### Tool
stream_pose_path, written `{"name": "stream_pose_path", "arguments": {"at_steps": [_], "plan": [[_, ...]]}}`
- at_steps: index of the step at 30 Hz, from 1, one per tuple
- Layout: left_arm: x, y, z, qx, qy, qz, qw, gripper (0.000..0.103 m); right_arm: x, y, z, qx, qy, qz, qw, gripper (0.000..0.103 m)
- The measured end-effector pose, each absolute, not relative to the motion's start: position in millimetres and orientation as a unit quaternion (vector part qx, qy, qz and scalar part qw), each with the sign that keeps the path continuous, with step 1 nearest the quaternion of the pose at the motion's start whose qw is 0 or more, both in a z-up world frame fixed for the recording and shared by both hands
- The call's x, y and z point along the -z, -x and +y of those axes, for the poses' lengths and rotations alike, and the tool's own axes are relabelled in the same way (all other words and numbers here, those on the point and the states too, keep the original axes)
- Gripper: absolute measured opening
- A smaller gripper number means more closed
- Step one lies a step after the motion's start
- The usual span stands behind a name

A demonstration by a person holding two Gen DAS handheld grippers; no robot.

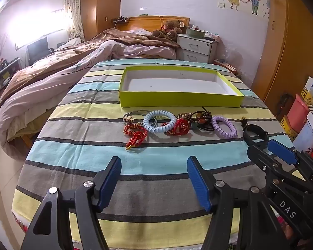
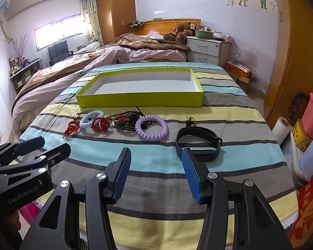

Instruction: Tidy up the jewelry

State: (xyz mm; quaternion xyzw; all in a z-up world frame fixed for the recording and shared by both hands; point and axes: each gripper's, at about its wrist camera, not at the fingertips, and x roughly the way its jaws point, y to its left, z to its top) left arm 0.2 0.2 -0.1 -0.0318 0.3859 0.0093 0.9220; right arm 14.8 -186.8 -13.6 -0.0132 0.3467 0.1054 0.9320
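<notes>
A row of jewelry lies on the striped cloth (image 1: 83,152): a red knotted bracelet (image 1: 135,135), a light blue coil band (image 1: 159,121), a red ornament (image 1: 179,128), a dark beaded cluster (image 1: 198,118) and a purple coil band (image 1: 224,128). Behind the row sits a shallow yellow-green box (image 1: 177,99), white inside with nothing in it. My left gripper (image 1: 154,166) is open, short of the row, and holds nothing. My right gripper (image 2: 156,162) is open too, with its right fingertip (image 2: 186,154) just in front of a black strap (image 2: 198,143). A small gold charm (image 2: 190,120) lies beyond the strap.
Beyond the striped table stands a bed with rumpled bedding (image 1: 73,62) and a white nightstand (image 1: 196,48). Stacked boxes and a pink bin (image 2: 312,112) crowd the right side. A wooden wardrobe (image 2: 292,52) lines the right wall.
</notes>
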Motion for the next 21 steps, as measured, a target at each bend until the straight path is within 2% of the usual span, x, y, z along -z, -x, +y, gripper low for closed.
{"name": "stream_pose_path", "arguments": {"at_steps": [21], "plan": [[3.8, -2.1, 3.2, -0.015, 0.019, 0.395, 0.918, 0.065, 10.0, -13.2, -185.8, -0.103, 0.018, 0.346, 0.932, 0.052]]}}
